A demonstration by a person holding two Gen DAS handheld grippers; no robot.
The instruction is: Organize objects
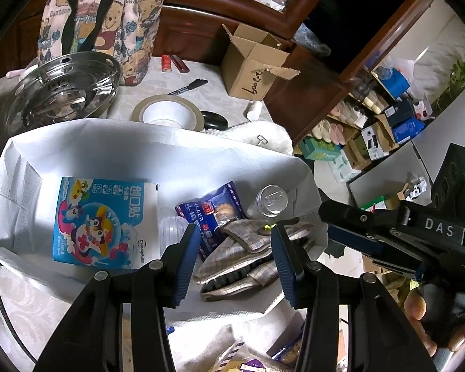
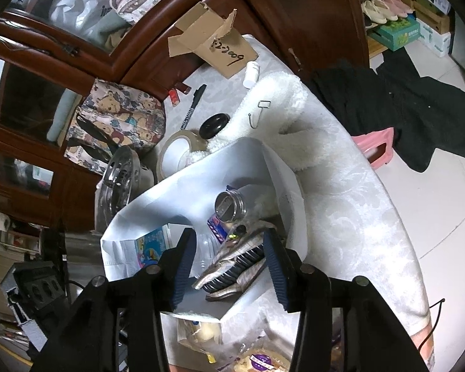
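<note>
An open white fabric bag lies on the table. Inside it are a blue plaster box, a blue biscuit packet, a clear bottle and a pair of plaid slippers. My left gripper is open and empty, hovering over the slippers. My right gripper is open and empty above the same slippers; it also shows in the left wrist view at the bag's right edge.
Behind the bag stand a steel steamer pot, a tape roll, a black marker, a cardboard box, a cartoon tote and a fluffy white cloth. Snack packets lie near the table's front edge.
</note>
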